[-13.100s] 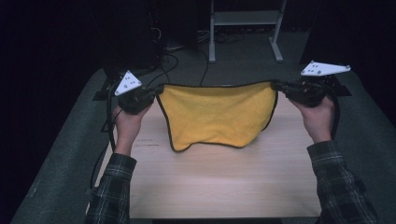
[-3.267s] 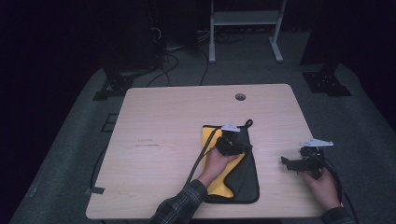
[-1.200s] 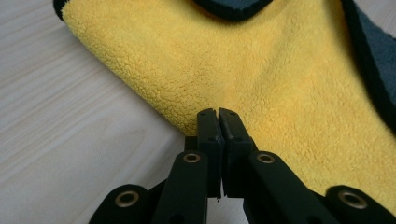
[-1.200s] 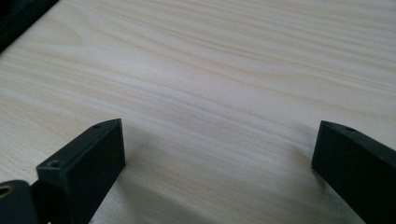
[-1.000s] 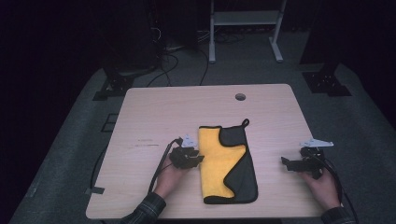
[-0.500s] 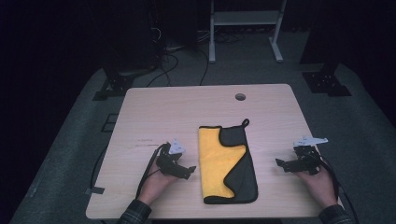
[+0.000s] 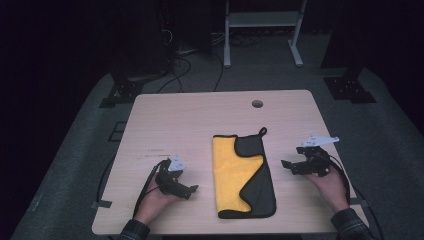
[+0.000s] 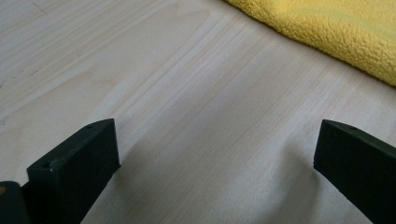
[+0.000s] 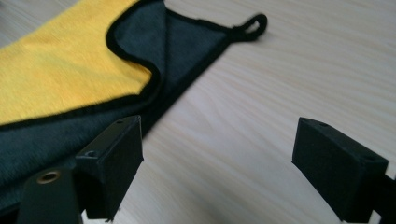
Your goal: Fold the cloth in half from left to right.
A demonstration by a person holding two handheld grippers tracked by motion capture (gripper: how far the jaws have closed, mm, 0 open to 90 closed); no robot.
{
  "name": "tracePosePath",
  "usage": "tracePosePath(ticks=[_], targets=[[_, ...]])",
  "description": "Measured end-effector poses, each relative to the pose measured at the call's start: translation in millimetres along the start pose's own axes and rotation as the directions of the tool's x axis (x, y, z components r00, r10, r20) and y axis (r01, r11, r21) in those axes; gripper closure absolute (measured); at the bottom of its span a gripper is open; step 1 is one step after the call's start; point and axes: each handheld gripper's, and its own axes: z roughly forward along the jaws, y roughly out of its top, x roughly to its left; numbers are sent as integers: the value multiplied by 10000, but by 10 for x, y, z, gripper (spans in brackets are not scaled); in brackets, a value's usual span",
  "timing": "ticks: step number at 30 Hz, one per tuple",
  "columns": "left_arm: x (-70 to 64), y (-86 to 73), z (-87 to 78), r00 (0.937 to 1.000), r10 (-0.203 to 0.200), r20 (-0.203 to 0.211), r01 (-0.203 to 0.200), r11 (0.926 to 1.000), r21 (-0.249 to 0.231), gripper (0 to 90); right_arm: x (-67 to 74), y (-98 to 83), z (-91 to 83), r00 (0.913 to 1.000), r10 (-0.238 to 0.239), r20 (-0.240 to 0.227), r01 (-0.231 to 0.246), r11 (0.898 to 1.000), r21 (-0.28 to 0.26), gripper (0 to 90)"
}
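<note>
A rectangular table [image 7: 200, 125] of pale, light-grained wood stands in the middle of a very dark room, with a small round hole [image 7: 257, 104] near its far edge. Under it lies a grey carpeted floor [image 7: 75, 165]. Beyond the table, black cables [image 7: 185, 65] trail across the floor. A light grey metal frame [image 7: 262, 22] with two upright legs stands at the back. Two black floor brackets [image 7: 352, 87] sit at the far corners of the carpet. The surroundings fade into near blackness.
</note>
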Motion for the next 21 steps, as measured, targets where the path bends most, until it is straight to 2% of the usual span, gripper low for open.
tracePosePath(ticks=[4, 7, 11, 13, 18, 21], targets=[[10, -47, -11, 9999, 119, 91, -118, 9999, -84, 0, 94, 120, 57, 9991, -273, -324, 265, 9993, -262, 226], [16, -92, -14, 9998, 147, 151, -140, 9990, -420, 0, 179, 208, 111, 9974, -585, -425, 567, 9975, -431, 286], [30, -99, -22, 9997, 165, 167, -158, 9991, -402, 0, 289, 295, 171, 9941, -903, -597, 858, 9935, -744, 385], [30, -100, -23, 9997, 157, 164, -150, 9991, -407, 0, 332, 347, 213, 9913, -1031, -814, 985, 9935, -578, 411], [33, -99, -23, 9998, 140, 147, -134, 9991, -395, 0, 421, 455, 308, 9829, -1340, -1265, 1249, 9891, -774, 488], [40, -96, -18, 9999, 68, 99, -64, 9990, -438, 0, 489, 516, 407, 9766, -1464, -1575, 1384, 9885, -604, 504]])
